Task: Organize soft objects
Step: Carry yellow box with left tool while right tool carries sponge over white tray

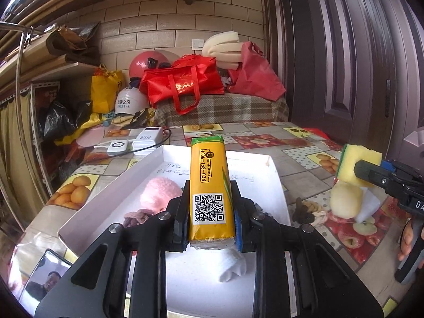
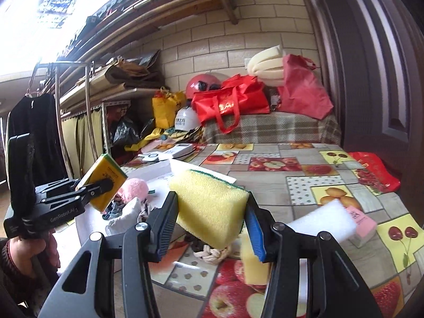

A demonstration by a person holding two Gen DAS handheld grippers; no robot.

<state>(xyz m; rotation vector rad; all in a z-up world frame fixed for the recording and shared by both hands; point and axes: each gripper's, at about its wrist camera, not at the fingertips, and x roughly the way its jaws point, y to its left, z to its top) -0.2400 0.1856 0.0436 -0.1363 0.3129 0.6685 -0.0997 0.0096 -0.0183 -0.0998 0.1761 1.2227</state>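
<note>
My left gripper point(image 1: 210, 212) is shut on a yellow tissue pack point(image 1: 210, 185) with a QR code and holds it above the white tray point(image 1: 267, 185). The tray holds a pink fluffy ball point(image 1: 159, 192), a white sock point(image 1: 233, 265) and a dark hair tie point(image 1: 137, 217). My right gripper point(image 2: 210, 212) is shut on a yellow sponge point(image 2: 209, 204) with a green scouring side, lifted above the table. The sponge also shows at the right of the left wrist view point(image 1: 357, 164). The left gripper with the tissue pack point(image 2: 104, 182) shows at the left of the right wrist view.
On the fruit-print tablecloth point(image 2: 304, 182) lie a white foam block point(image 2: 323, 224), a pink card point(image 2: 363, 220), another yellow sponge point(image 2: 253, 262), a braided rope piece point(image 2: 212, 254) and a pale round sponge point(image 1: 345, 198). A phone point(image 1: 45, 278) lies beside the tray. Power banks point(image 1: 143, 139) sit at the far edge.
</note>
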